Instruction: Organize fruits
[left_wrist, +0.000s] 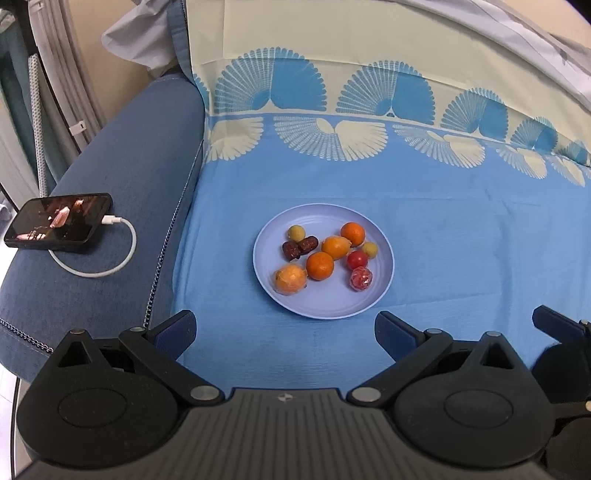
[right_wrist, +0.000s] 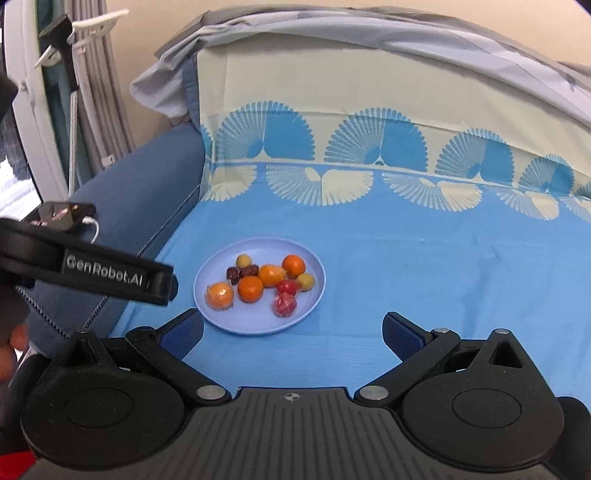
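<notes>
All small fruits (left_wrist: 325, 256) lie on your round pale-blue plastic plate (left_wrist: 317, 308); sorted or unsorted, unclear. Left gripper (left_wrist: 284, 334) and right gripper (right_wrist: 293, 334) spread, empty.

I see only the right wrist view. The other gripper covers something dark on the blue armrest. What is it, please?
Observer: A black smartphone lying flat, screen lit.
Operator: Is anything attached to it?
Observer: Yes, a white charging cable, looping over the blue fabric armrest.
Operator: Is that gripper holding anything?
Observer: The left gripper is open and empty, short of the pale blue round plate.
</notes>
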